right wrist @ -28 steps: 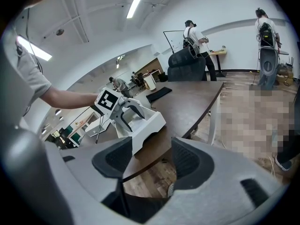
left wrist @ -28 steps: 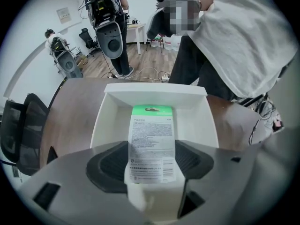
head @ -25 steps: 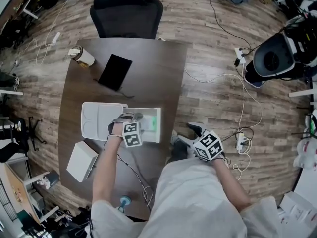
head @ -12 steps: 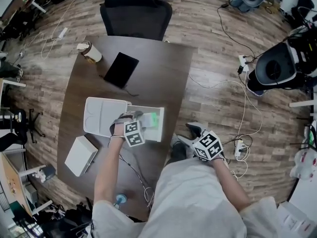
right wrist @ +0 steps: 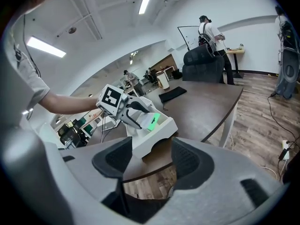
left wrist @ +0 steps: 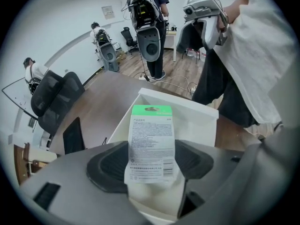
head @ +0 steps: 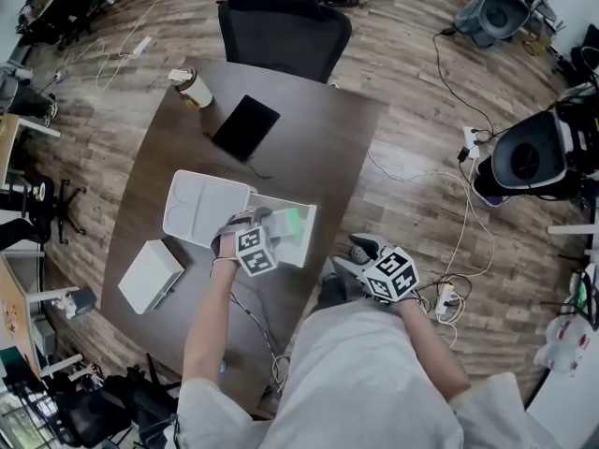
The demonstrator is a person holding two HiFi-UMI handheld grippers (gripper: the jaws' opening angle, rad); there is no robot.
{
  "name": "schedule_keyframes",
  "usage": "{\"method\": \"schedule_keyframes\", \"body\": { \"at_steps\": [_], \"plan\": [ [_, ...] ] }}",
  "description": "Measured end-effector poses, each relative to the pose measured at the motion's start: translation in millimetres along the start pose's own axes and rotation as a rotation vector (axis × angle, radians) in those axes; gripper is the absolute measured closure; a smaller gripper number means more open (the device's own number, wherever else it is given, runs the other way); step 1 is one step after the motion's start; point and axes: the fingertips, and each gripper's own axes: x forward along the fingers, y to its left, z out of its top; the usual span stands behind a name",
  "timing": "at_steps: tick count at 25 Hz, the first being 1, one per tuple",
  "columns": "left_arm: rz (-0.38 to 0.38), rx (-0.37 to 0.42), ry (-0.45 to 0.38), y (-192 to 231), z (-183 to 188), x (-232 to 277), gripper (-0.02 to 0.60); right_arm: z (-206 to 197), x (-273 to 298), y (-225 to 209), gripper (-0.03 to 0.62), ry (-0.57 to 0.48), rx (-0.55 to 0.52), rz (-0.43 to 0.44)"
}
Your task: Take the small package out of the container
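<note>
The left gripper [left wrist: 150, 162] has lifted and rolled slightly. Its jaws clamp the small package [left wrist: 151, 142], green-topped, just above the open white container [left wrist: 199, 115] on the table [head: 309, 138]. The right gripper [right wrist: 151, 161] hangs off the table edge, jaws wide and empty.

container [head: 306, 239] on table [head: 314, 143], tablet [head: 245, 127] behind it

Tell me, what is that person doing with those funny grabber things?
A person at a brown table holds a grabber in each hand. The left gripper is shut on a small package with a green top, holding it right at the open white container. The right gripper is open and empty, off the table's edge. The package is not set down anywhere yet.
</note>
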Motion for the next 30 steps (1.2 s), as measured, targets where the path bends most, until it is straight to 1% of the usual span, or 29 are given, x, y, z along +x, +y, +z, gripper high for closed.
{"method": "schedule_keyframes", "body": {
  "at_steps": [4,7,10,12,17,24,30],
  "plan": [
    [0.03,-0.1,-0.034,4.0,4.4,-10.7,0.279,11.8,3.6,-4.2,0.332,0.003,-0.019,0.031],
    [0.063,-0.15,-0.045,5.7,8.6,-20.2,0.279,20.2,5.9,-5.8,0.332,0.004,-0.026,0.06],
    [0.114,-0.2,-0.065,8.2,12.7,-27.0,0.279,26.6,7.0,-5.8,0.332,0.009,-0.042,0.09],
    [0.155,-0.251,-0.095,11.7,15.1,-33.0,0.279,32.1,9.1,-5.3,0.333,0.012,-0.054,0.112],
    [0.26,-0.426,-0.184,21.9,15.8,-51.8,0.279,45.3,17.8,0.1,0.334,0.018,-0.085,0.17],
    [0.374,-0.717,-0.352,27.0,15.2,-82.4,0.279,53.3,27.1,16.8,0.338,0.028,-0.11,0.258],
    [0.482,-0.895,-0.437,15.4,11.8,-104.0,0.279,61.9,32.2,31.3,0.342,0.031,-0.139,0.31]
  ]
}}
